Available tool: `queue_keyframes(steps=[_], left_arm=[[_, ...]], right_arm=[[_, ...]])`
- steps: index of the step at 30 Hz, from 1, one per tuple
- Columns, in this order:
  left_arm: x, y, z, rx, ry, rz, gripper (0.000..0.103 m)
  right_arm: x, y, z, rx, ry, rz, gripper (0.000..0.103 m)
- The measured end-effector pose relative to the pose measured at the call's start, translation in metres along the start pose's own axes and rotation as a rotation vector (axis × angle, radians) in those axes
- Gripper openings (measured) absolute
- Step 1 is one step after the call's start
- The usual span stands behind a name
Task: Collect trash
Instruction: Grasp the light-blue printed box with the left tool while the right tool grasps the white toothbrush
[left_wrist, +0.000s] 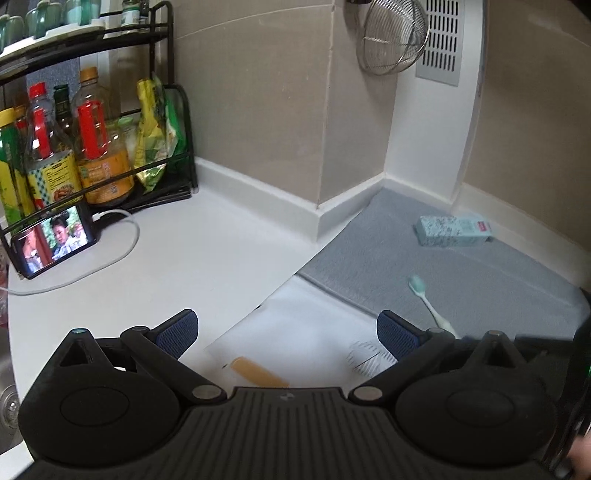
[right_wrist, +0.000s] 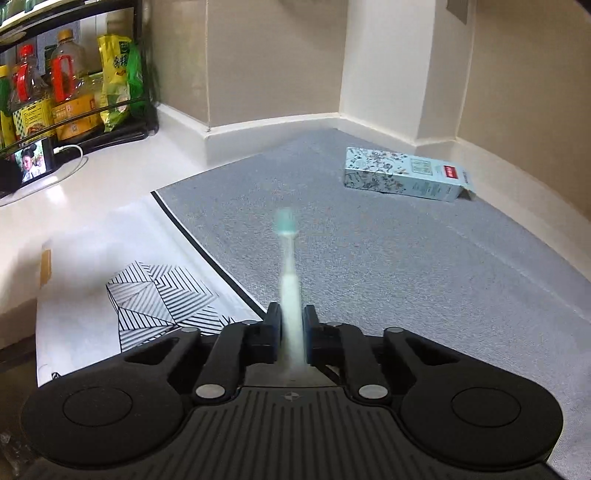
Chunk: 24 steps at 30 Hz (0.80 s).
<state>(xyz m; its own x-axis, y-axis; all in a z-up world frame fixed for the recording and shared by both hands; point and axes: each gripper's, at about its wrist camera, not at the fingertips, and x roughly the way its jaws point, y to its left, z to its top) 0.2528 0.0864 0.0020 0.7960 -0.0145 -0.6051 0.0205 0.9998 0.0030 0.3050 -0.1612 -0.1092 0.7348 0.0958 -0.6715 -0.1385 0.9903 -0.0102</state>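
I see the white tabletop (right_wrist: 122, 177) carrying a grey woven mat (right_wrist: 388, 258) into the tiled corner, with a white paper sheet printed with black stripe patterns (right_wrist: 110, 280) lying just beside the mat. A black wire rack of oil bottles (left_wrist: 74, 147) and a small phone playing a video (left_wrist: 55, 240) stand well to the left. On the mat near the wall lies a pale blue floral carton (right_wrist: 402, 173), likely trash not yet collected. My right gripper (right_wrist: 291, 325) has its jaws closed on the white toothbrush with a teal head (right_wrist: 286, 254), whose head points forward above the mat. I should keep the grip firm and lift steadily, since the handle is slim. My left gripper (left_wrist: 286, 332) hovers with jaws wide apart, holding nothing.
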Motion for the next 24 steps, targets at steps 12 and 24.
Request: queue_keyframes(steps=[12, 24], left_arm=[[0.087, -0.137, 0.043, 0.449, -0.146, -0.233, 0.103], [0.223, -0.225, 0.078, 0.741, -0.095, -0.281, 0.103]], right_arm=[[-0.019, -0.067, -0.028, 0.241, -0.07, -0.166, 0.014], [-0.018, -0.065, -0.028, 0.262, -0.076, -0.164, 0.014]])
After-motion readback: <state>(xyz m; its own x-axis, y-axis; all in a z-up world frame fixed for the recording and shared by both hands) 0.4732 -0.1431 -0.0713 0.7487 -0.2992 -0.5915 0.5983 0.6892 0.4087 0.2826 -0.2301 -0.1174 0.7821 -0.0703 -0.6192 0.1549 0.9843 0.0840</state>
